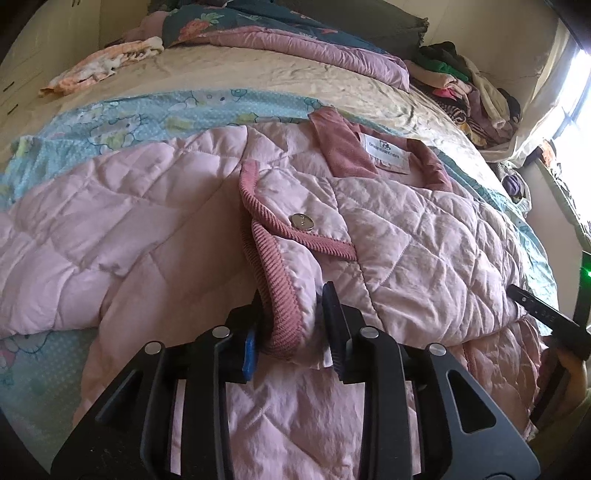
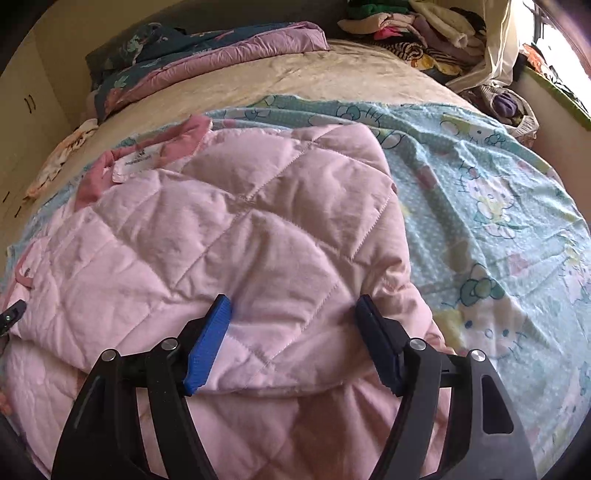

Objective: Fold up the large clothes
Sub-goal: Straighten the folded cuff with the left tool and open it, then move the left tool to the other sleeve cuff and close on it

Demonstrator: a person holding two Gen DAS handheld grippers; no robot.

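A pink quilted jacket (image 1: pixel 406 229) lies spread on the bed, with its dusty-rose ribbed collar (image 1: pixel 340 147), a white label and a metal snap button (image 1: pixel 302 222) showing. My left gripper (image 1: pixel 291 299) is closed on a fold of the jacket's ribbed-trimmed front edge (image 1: pixel 280 302), and the fabric fills the narrow gap between its fingers. In the right wrist view the jacket (image 2: pixel 229 236) is folded over on itself. My right gripper (image 2: pixel 292 300) stands open just above it, its fingers wide apart over the quilted cloth and gripping nothing.
Under the jacket lies a light blue cartoon-print sheet (image 2: pixel 498 206) over a beige bedspread (image 1: pixel 229 70). A folded pink and floral quilt (image 1: pixel 295 33) sits at the head of the bed. A heap of clothes (image 1: pixel 472 88) is piled at the far right by the window.
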